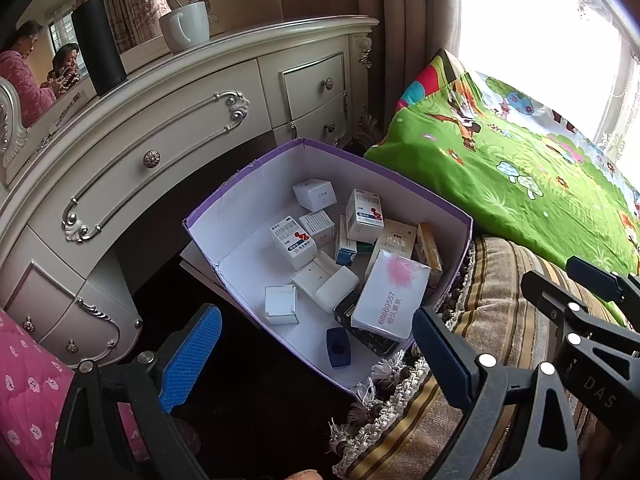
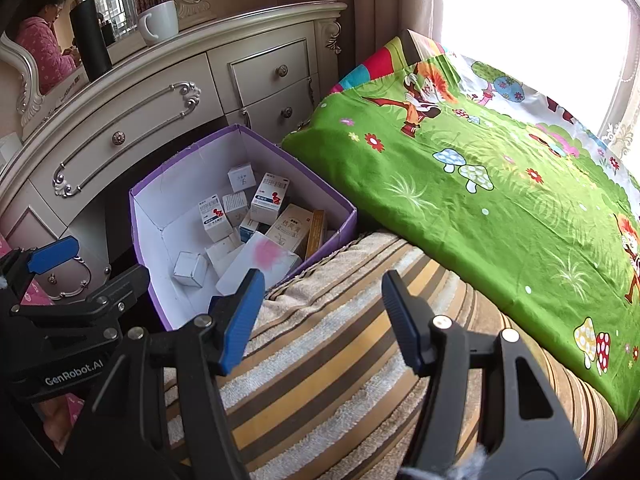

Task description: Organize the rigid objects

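An open purple box [image 1: 256,200] with a white inside rests against a striped cushion. It holds several small medicine cartons. Among them are a large white carton with a pink mark [image 1: 390,296], a red-figure carton [image 1: 294,242], a small white cube [image 1: 281,304] and a small blue item [image 1: 339,347]. My left gripper [image 1: 316,360] hovers open over the box's near corner, nothing between its fingers. In the right wrist view the same box [image 2: 192,184] lies to the left, and my right gripper [image 2: 322,320] stands open above the striped cushion [image 2: 340,360], holding nothing.
A cream dresser [image 1: 160,128] with drawers rises behind the box, bearing a white mug [image 1: 186,26] and a black flask [image 1: 98,48]. A green cartoon quilt [image 1: 520,168] covers the right. Pink quilted fabric [image 1: 28,392] lies at lower left. The mirror reflects people.
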`<state>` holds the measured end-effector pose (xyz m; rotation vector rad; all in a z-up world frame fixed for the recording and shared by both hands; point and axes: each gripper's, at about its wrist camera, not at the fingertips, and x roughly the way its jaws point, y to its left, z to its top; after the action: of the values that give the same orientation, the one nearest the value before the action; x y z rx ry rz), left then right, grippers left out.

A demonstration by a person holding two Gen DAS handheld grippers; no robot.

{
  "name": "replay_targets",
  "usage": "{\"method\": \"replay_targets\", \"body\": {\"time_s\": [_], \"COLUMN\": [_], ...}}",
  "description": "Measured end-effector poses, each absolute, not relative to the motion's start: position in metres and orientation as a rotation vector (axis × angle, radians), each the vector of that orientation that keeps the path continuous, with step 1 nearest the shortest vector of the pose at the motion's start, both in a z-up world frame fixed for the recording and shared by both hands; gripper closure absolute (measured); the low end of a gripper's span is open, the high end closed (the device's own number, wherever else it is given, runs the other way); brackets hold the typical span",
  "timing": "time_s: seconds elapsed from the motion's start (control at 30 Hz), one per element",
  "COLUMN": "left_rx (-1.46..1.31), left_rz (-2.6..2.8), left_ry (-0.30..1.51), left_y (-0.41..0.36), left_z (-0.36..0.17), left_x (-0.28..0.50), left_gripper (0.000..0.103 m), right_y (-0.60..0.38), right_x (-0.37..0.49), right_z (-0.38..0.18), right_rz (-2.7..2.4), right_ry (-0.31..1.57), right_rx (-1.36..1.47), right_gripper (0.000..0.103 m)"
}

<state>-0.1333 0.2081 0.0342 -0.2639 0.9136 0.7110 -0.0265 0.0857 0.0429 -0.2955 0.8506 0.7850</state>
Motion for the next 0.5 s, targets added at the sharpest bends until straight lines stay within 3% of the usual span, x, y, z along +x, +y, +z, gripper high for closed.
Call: {"method": "replay_targets", "body": {"time_s": [0.5], "left_rx": [-0.259], "left_rz": [0.734], "left_ry": [0.886], "left_y": [0.2086], "left_z": [0.0346], "left_x": [-0.1348], "left_gripper": [0.005], "right_y": [0.0857], "right_x": [-0.0252], "right_z": [0.0414], "right_rz": [0.787], "right_ry": [0.858], "right_rx": [-0.297], "right_gripper": [0.038]}}
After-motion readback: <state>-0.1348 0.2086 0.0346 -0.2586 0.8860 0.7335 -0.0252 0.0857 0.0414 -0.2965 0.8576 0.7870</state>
